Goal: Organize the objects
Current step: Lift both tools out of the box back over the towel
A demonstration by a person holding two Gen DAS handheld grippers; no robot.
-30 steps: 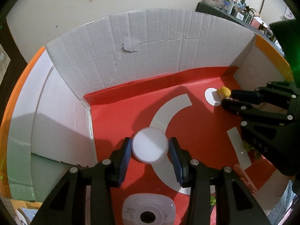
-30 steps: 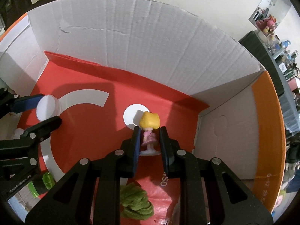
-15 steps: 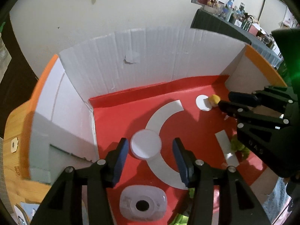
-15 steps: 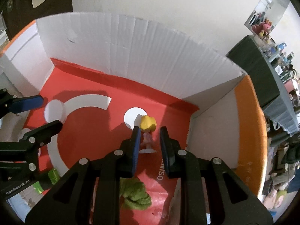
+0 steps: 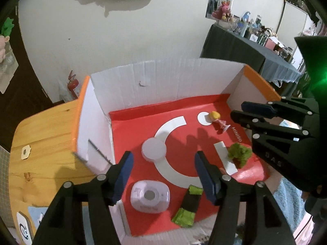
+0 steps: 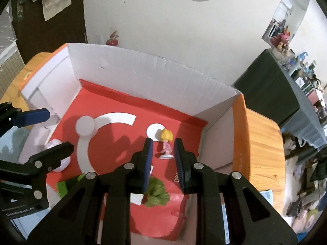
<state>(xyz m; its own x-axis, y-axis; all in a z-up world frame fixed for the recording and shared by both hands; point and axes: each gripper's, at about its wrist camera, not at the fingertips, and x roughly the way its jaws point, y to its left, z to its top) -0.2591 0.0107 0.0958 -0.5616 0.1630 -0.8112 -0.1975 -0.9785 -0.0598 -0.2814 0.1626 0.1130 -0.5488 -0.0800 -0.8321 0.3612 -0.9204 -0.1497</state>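
Note:
A white round container (image 5: 153,149) stands on the red floor of a cardboard box (image 5: 143,85); it also shows in the right wrist view (image 6: 85,125). My left gripper (image 5: 162,175) is open and empty, raised above and behind the container. A small blonde doll in pink (image 6: 166,146) stands near the box's right wall, also seen in the left wrist view (image 5: 218,120). My right gripper (image 6: 162,159) is open and empty, lifted above and just behind the doll.
On the box floor lie a white oval device (image 5: 150,197), a green and black item (image 5: 189,206) and a green fuzzy clump (image 5: 239,153). The box sits on a wooden table (image 5: 40,138). A dark cluttered table (image 6: 286,85) stands at the right.
Both grippers opened, let go of the container and the doll, and pulled back and up out of the box. The container and doll stay where they were set.

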